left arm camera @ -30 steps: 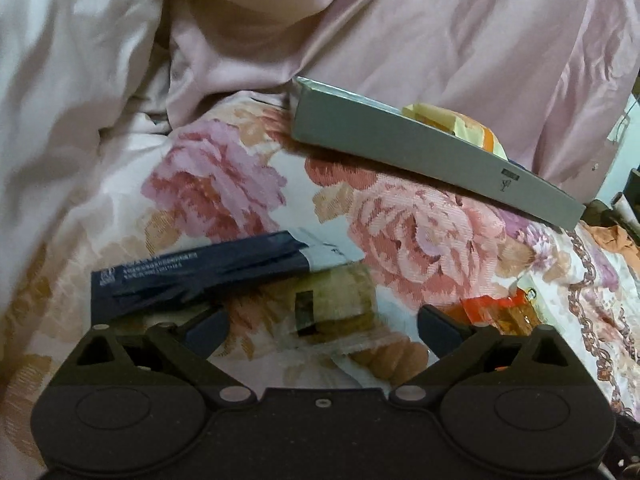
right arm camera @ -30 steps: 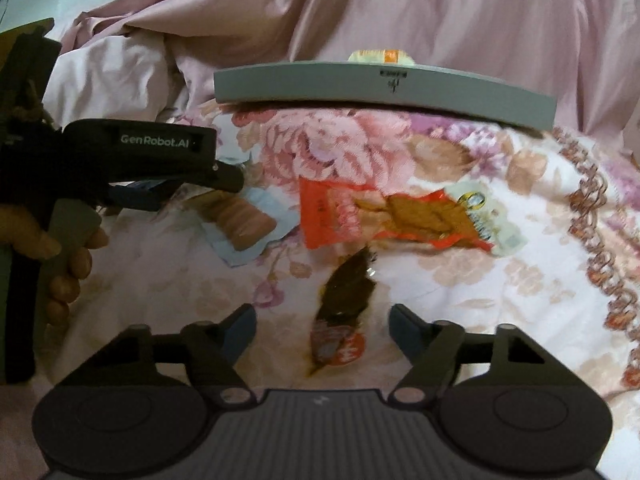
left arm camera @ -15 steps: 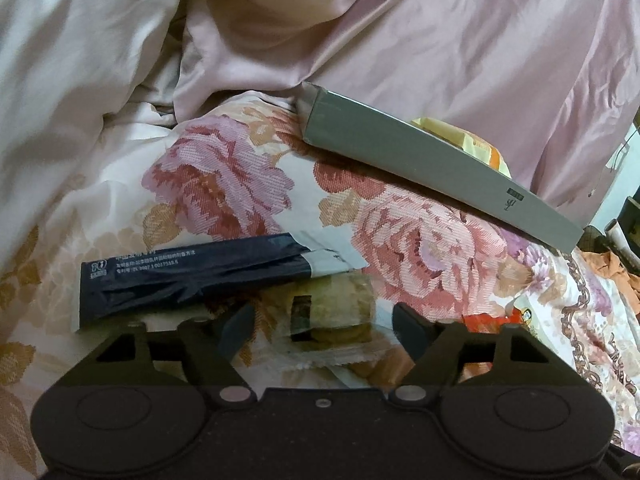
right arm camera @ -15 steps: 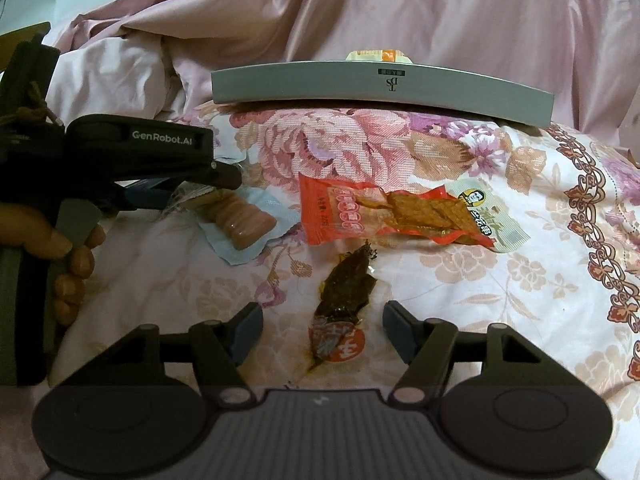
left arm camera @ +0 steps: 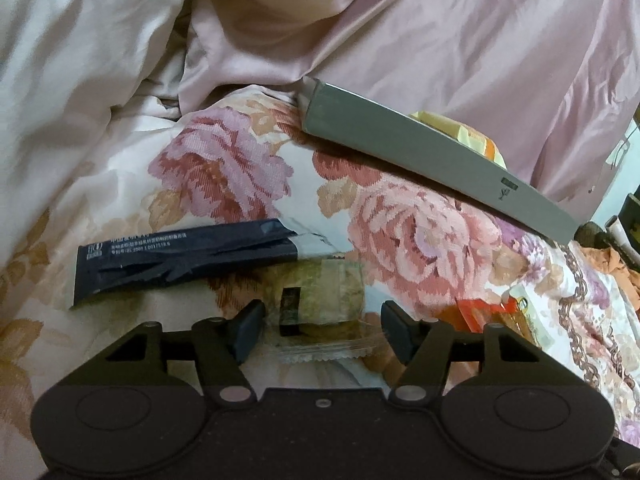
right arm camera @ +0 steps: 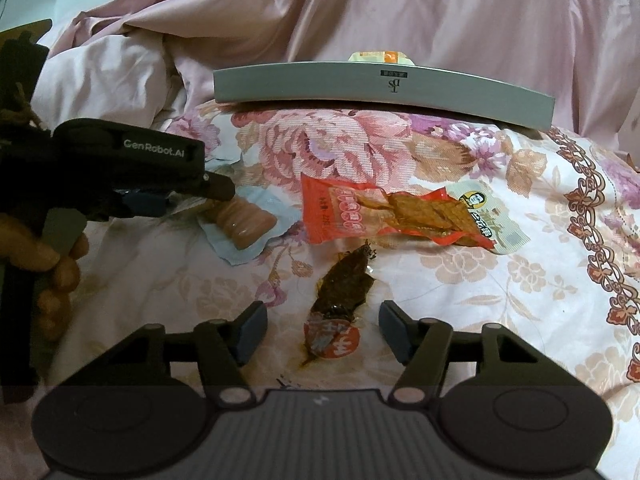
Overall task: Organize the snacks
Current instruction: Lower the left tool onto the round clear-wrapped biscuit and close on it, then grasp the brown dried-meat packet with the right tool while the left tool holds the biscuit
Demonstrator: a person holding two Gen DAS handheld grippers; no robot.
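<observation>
Currently both grippers sit low over a bed with a floral quilt [right arm camera: 500, 264]; left gripper [left arm camera: 322, 330] has its jaws spread wide, nothing pinched; a clear-wrapped greenish snack [left arm camera: 320, 296] lies on the quilt between its fingertips, whether a pad touches the wrapper cannot be told; a dark navy stick packet [left arm camera: 184, 260] lies just beyond and to the left, its far end overlapping the clear wrapper's top edge; a grey shallow box [left arm camera: 432, 156] rests further back where the quilt meets a pink sheet [left arm camera: 460, 32], with a yellow-orange packet [left arm camera: 472, 136] showing over its rim.

Right gripper [right arm camera: 322, 330] also wide apart, empty; a small brown snack in clear wrap with a red round label [right arm camera: 340, 300] lies on the quilt between its fingertips, apart from both pads; an orange-red pack of brown strips [right arm camera: 400, 212] lies just behind it; a pale blue pack with a ridged tan roll [right arm camera: 248, 224] is to the left; the left gripper shows at that side, gripped by a hand [right arm camera: 52, 268]; the grey box sits at the back in the right wrist view too.
</observation>
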